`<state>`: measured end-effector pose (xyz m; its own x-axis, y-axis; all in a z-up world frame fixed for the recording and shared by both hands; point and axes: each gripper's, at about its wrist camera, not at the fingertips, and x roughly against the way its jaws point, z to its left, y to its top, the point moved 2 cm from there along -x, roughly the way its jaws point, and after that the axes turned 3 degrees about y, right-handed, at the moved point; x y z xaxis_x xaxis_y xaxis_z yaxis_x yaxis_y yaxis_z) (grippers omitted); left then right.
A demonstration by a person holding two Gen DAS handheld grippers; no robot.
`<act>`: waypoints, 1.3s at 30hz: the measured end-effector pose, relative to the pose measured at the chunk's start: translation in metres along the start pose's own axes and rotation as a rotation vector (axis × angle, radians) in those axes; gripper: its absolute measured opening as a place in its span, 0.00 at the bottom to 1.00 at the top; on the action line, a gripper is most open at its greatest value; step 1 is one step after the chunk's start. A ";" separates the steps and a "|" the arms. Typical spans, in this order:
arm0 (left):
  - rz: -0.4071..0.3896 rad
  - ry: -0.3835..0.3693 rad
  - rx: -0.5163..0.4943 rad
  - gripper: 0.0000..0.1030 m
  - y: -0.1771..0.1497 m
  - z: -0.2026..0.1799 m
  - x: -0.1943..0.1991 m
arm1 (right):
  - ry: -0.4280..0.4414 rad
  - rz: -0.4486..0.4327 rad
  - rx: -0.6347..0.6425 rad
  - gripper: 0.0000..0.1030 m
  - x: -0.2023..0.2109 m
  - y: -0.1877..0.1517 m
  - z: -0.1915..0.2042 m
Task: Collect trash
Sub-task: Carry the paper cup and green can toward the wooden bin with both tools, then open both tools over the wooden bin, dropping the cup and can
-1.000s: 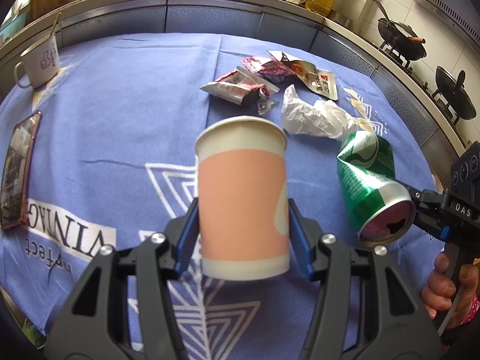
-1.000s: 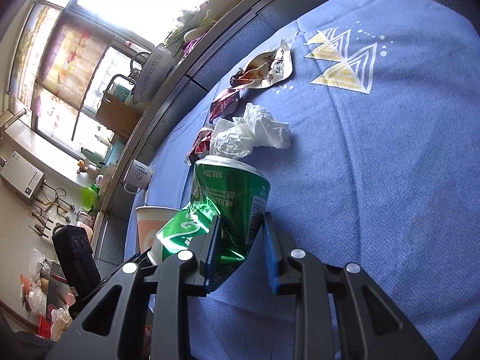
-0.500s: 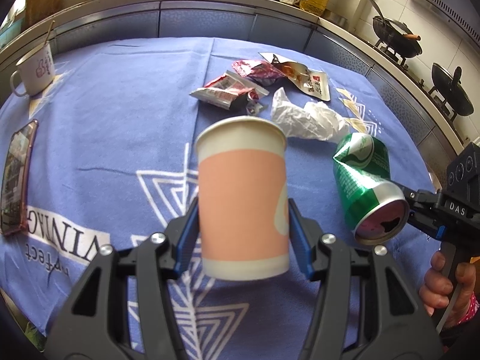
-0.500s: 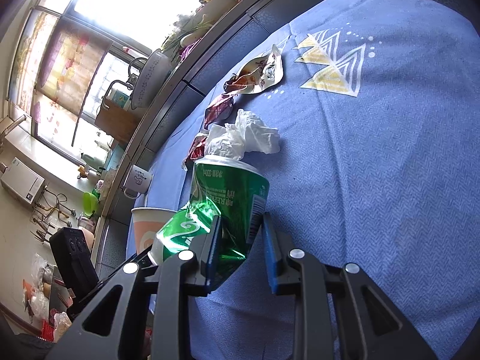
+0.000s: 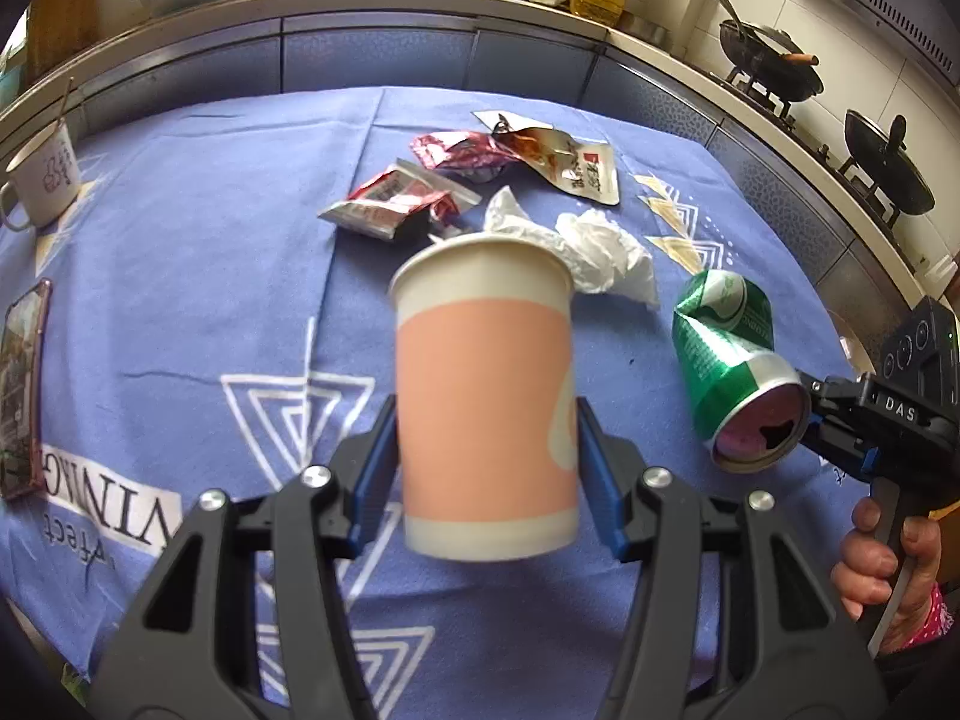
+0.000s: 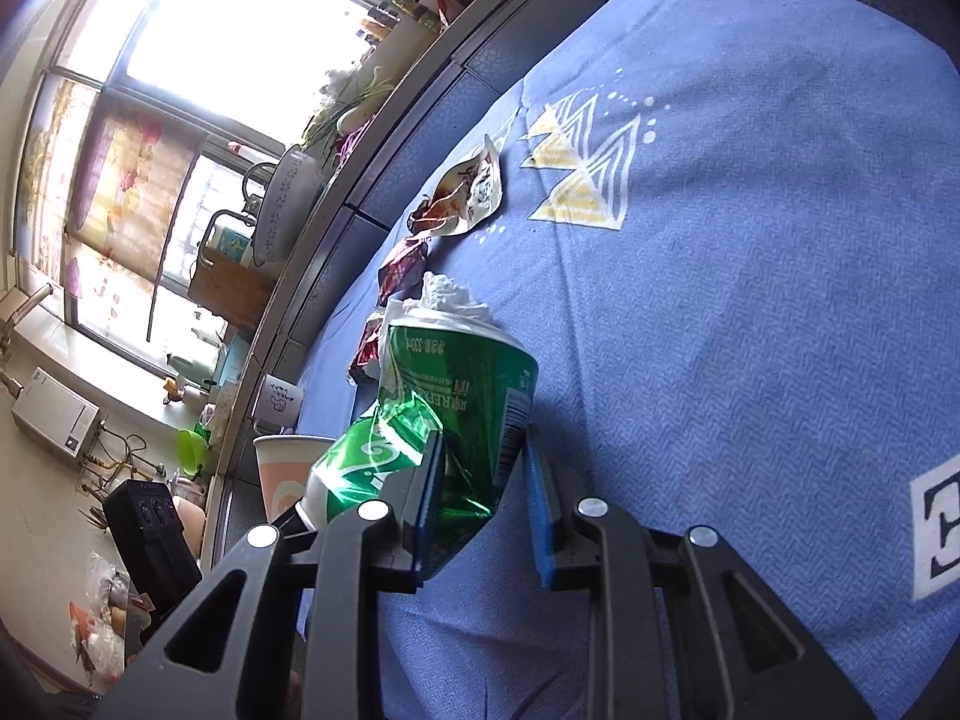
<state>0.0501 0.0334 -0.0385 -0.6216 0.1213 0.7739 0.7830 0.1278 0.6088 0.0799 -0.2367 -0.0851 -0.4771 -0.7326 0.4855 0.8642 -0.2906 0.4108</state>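
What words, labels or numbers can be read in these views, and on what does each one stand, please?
"DAS": on the right hand-held gripper.
"VINING", upside down, with "fect" beside it: on the tablecloth.
Print and barcode on the green can: too distorted to read.
Red label on the snack wrapper: too small to read.
Drawing on the mug: no legible text.

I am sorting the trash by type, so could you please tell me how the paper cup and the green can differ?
The paper cup is peach and white, smooth and undented; the green can is shiny metal, crushed and creased. The cup stands upright in the left gripper; the can lies tilted in the right gripper. Both are held above the blue tablecloth.
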 end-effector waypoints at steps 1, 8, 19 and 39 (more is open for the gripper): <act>0.000 -0.004 -0.006 0.52 0.002 -0.004 -0.001 | -0.002 -0.009 -0.003 0.24 0.003 0.003 -0.002; 0.000 -0.050 -0.077 0.52 0.026 -0.041 -0.010 | -0.014 -0.109 -0.021 0.23 0.036 0.024 -0.018; 0.005 -0.194 -0.304 0.52 0.068 -0.176 -0.040 | -0.109 -0.361 -0.067 0.23 0.145 0.060 -0.073; 0.330 -0.534 -0.636 0.57 0.043 -0.510 -0.158 | -0.608 -0.522 -0.126 0.28 0.297 0.071 -0.246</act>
<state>0.1949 -0.4827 -0.0461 -0.1667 0.5176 0.8392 0.6915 -0.5453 0.4737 0.0388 -0.6259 -0.1015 -0.7956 -0.0311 0.6050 0.5007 -0.5959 0.6279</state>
